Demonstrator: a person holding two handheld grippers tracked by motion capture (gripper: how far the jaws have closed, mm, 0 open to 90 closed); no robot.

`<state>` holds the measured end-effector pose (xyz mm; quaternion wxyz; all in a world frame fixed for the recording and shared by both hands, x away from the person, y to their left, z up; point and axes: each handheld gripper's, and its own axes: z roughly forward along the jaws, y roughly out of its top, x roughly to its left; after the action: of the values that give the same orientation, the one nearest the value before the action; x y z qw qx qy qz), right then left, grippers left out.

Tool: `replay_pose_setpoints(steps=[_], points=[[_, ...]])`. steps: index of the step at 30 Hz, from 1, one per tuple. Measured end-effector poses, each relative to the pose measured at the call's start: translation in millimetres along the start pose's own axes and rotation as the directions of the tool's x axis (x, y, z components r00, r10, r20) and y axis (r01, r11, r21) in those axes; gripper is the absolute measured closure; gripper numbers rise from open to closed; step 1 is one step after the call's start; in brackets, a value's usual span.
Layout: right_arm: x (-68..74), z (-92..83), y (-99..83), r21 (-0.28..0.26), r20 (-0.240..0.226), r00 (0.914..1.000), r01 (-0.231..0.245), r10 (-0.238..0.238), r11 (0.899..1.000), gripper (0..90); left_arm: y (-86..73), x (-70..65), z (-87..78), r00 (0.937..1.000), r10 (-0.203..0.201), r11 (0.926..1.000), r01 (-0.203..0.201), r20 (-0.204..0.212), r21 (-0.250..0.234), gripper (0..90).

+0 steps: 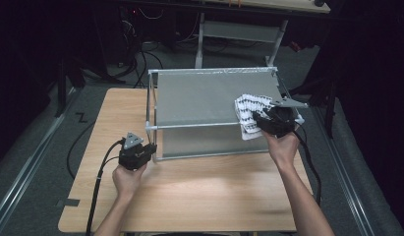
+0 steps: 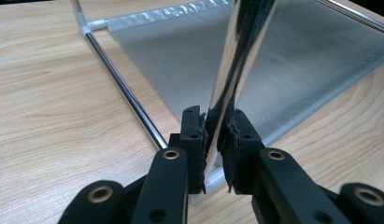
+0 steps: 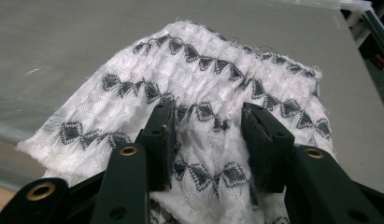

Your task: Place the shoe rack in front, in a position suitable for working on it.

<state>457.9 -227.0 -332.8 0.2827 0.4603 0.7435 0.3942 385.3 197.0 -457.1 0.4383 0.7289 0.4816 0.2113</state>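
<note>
A metal rack (image 1: 209, 126) with two grey fabric shelves stands on the wooden table (image 1: 204, 191). My left gripper (image 1: 151, 148) (image 2: 216, 135) is shut on the rack's shiny front-left upright post (image 2: 241, 51), low down near the table. A white cloth (image 1: 248, 105) (image 3: 203, 65) with black diamond rows lies bunched at the right end of the upper shelf (image 3: 63, 37). My right gripper (image 1: 257, 119) (image 3: 208, 126) comes in from the front right, its jaws closed on a thick fold of that cloth.
The lower shelf (image 2: 297, 60) and a chrome floor bar (image 2: 124, 88) of the rack run away from the left gripper. Bare wood lies in front and to the left of the rack. Black cables (image 1: 99, 182) trail off the table's near edge.
</note>
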Motion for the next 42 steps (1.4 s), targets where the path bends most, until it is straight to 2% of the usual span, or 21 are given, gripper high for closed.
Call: replay_pose_setpoints(steps=[3,6,9,16,20,24,28,32,33,36,42], points=[[7.0,2.2,1.2,-0.005,-0.018,0.9998,0.009,-0.009,1.000,56.4,-0.1,0.1,0.1,1.0000,0.000,1.0000,0.000,0.000,-0.001,79.2],[13.7,3.6,2.7,-0.006,-0.013,0.9994,0.032,-0.033,0.999,56.3,-0.1,-0.1,0.0,1.0000,0.009,1.0000,-0.009,-0.002,0.002,79.3],[12.1,2.8,3.2,-0.002,-0.011,0.9987,0.050,-0.050,0.999,54.0,1.2,-0.4,-0.3,0.9996,0.029,0.9994,-0.029,-0.002,0.016,79.5],[-5.5,-1.1,2.9,0.025,0.006,0.9995,0.030,-0.031,0.999,52.1,0.7,0.5,-0.2,0.9997,0.025,0.9996,-0.025,0.006,0.014,79.6],[-20.8,-4.6,0.6,0.032,0.051,0.9986,0.008,-0.010,0.999,51.6,0.6,1.0,-0.1,0.9997,0.022,0.9997,-0.022,0.010,0.013,79.6],[-35.5,-7.9,-3.0,0.028,0.062,0.9979,-0.020,0.018,0.999,51.2,0.7,1.1,0.0,0.9997,0.021,0.9997,-0.021,0.011,0.014,79.5],[-48.4,-11.1,-5.1,0.031,0.094,0.9950,-0.037,0.034,0.999,49.6,0.8,1.1,0.0,0.9998,0.019,0.9997,-0.019,0.011,0.014,79.5],[-55.7,-13.4,-5.6,0.038,0.125,0.9916,-0.039,0.034,0.999,50.3,0.8,1.1,0.0,0.9998,0.018,0.9997,-0.018,0.011,0.015,79.5],[-57.4,-14.0,-6.3,0.035,0.135,0.9902,-0.042,0.036,0.999,52.9,0.8,1.1,0.1,0.9998,0.018,0.9997,-0.018,0.011,0.015,79.6],[-63.1,-16.2,-8.7,0.025,0.129,0.9906,-0.048,0.045,0.999,60.9,0.8,1.2,0.1,0.9998,0.017,0.9997,-0.017,0.013,0.015,79.5],[-64.1,-15.0,-8.1,0.026,0.150,0.9874,-0.056,0.051,0.998,63.4,1.8,-0.5,2.4,0.9995,0.022,0.9996,-0.023,0.022,0.016,79.5]])
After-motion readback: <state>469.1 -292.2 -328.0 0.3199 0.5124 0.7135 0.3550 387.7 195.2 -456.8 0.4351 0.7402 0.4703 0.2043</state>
